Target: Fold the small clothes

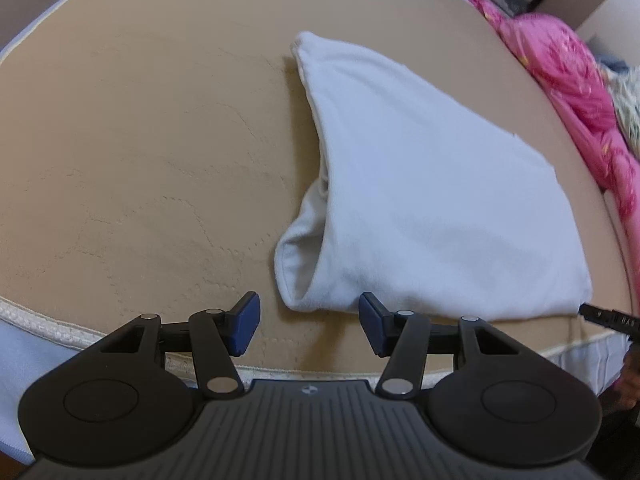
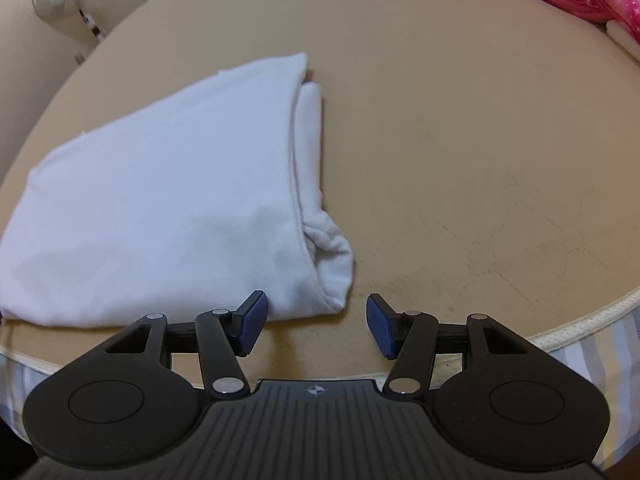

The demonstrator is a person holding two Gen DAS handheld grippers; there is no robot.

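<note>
**Kid:** What is that on the bed?

**Me:** A soft white cotton garment, folded over on itself. It lies on the tan quilted mattress, close to the front edge. A sleeve or end sticks out at each side, so the fold is not tidy yet.

**Kid:** Is someone holding it?

**Me:** No. The left hand-held gripper, black with blue pads, is about half open with nothing in it. It sits just in front of one near corner of the garment. The right hand-held gripper is the same, half open and empty, at the other near corner.

**Kid:** So is it done?

**Me:** I think it is partly done. One fold is made. It looks like it needs one more fold, or the loose ends tucked in.

**Kid:** What is the pink stuff?

**Me:** A bright pink patterned blanket, bunched along the far side.
</note>
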